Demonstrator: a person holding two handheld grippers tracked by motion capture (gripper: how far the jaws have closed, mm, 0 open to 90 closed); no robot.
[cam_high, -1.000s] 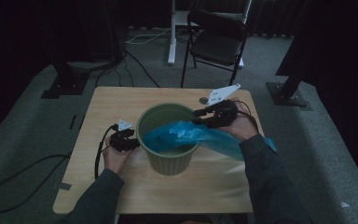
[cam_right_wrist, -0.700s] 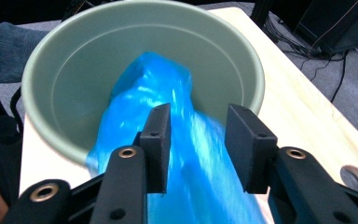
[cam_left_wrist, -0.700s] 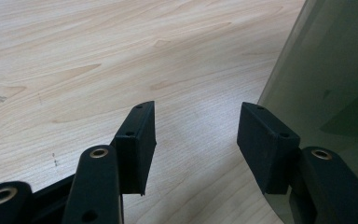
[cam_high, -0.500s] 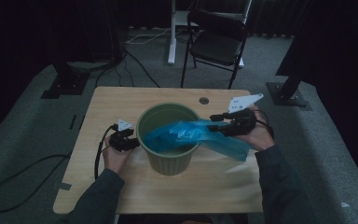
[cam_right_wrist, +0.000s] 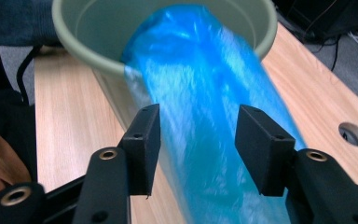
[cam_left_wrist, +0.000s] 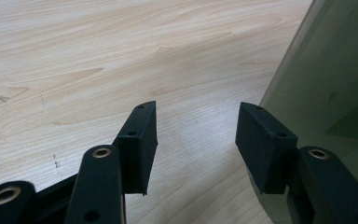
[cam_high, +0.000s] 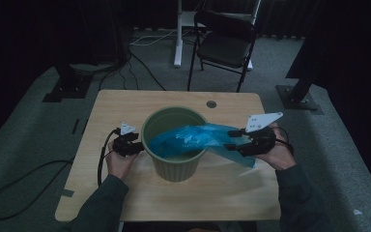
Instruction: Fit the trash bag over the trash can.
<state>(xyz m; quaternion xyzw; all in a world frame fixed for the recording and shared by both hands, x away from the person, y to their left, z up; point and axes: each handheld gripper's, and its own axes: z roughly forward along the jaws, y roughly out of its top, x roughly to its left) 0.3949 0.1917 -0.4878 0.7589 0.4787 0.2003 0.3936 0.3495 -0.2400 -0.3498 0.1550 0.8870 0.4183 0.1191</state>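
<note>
In the right gripper view, the right gripper [cam_right_wrist: 196, 151] is holding its fingers [cam_right_wrist: 144, 149] spread wide, and they have just been opening. The blue plastic bag [cam_right_wrist: 209, 130] is running between them, and its blurred plastic is filling most of the gap. Whether the pads are pressing on the plastic I cannot tell for certain, though the left pad seems to be standing clear of it.

The bag is lying stretched into a long band. Its long axis is running from the right gripper up and over the rim of the green bucket [cam_right_wrist: 79, 35], and its far end is hanging down inside the bucket. In the high view the bag [cam_high: 193, 137] is pointing from the bucket's inside out toward the right gripper [cam_high: 232, 139], drooping over the rim on that side, with its outer end reaching just below the gripper.

The left gripper [cam_left_wrist: 196, 144] is sitting low over the wooden surface [cam_left_wrist: 98, 65], right beside the bucket's outer wall [cam_left_wrist: 326, 93]. Its fingers [cam_left_wrist: 142, 140] are spread apart with bare wood between them; the one nearer the bucket appears to be almost against the wall.

Beyond the bucket [cam_high: 174, 145], past the surface's far edge [cam_high: 174, 93], a black folding chair [cam_high: 222, 43] is standing on the grey floor.
</note>
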